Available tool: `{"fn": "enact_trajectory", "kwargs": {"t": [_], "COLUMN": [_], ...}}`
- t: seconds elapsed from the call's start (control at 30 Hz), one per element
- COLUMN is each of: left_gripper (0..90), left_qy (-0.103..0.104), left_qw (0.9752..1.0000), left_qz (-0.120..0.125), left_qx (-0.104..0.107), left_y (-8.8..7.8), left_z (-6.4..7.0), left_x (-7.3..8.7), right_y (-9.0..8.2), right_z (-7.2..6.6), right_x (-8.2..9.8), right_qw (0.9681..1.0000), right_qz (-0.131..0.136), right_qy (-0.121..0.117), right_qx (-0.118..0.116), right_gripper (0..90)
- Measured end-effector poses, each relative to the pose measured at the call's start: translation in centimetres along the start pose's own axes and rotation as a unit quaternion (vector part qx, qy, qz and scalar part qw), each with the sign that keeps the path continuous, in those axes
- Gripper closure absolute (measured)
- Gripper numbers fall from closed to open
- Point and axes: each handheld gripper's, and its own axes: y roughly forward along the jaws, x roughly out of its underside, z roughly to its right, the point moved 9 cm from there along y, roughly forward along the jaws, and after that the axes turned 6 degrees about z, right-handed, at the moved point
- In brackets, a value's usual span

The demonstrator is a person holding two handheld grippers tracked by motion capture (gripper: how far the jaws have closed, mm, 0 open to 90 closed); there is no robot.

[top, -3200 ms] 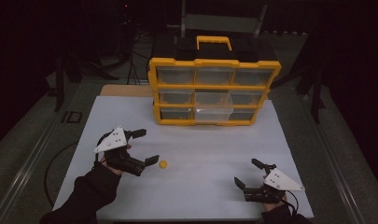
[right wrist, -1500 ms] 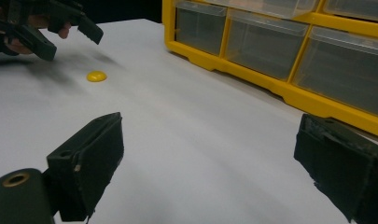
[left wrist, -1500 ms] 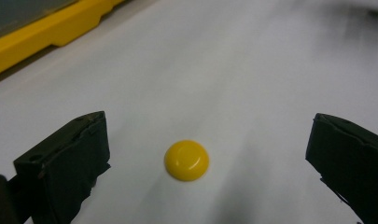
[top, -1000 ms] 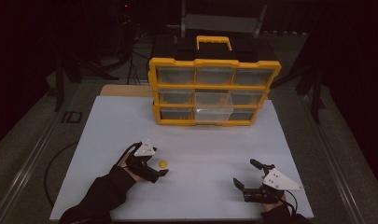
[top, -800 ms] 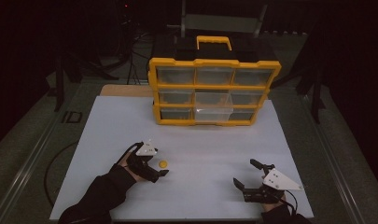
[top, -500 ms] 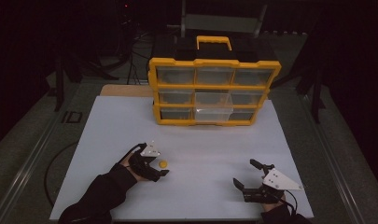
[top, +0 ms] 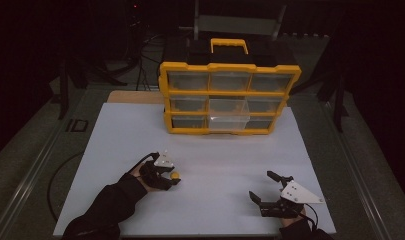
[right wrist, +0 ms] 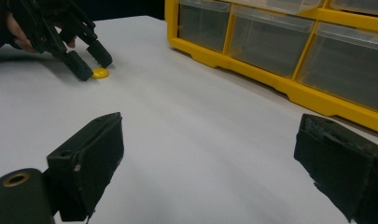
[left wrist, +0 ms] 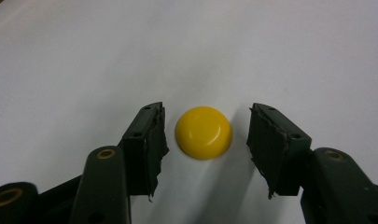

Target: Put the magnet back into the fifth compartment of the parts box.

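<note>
A small, glossy yellow dome (left wrist: pixel 204 132) lies on the white bench (top: pixel 210 150). The left hand-held gripper (left wrist: pixel 205 135) straddles it, jaws apart and not touching. The right hand-held gripper (top: pixel 268 186) is released.

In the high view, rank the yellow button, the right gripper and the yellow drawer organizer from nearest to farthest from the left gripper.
1. yellow button: on the table between the open jaws of the left gripper.
2. right gripper: across the table, at the near right edge.
3. yellow drawer organizer: at the table's far side, slightly farther than the right gripper.
</note>
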Motion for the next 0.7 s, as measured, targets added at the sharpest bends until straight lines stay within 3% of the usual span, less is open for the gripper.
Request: {"fn": "enact_trajectory", "kwargs": {"t": [0.47,0.7], "left_gripper": [57.3,61.9], "left_qy": [0.022,0.008], "left_qw": [0.9995,0.9989], "left_qz": [-0.022,-0.042], "left_qx": [0.010,0.017], "left_y": [0.28,0.36], "left_z": [0.06,-0.04], "left_x": [-0.40,-0.59], "right_y": [0.02,0.01], "right_z": [-0.04,-0.05], "right_x": [-0.02,-0.03], "right_qw": [1.0000,1.0000], "right_qz": [0.000,0.000], "right_qy": [-0.002,-0.002], "right_qx": [-0.001,-0.001], "right_gripper": [8.3,8.3]}}
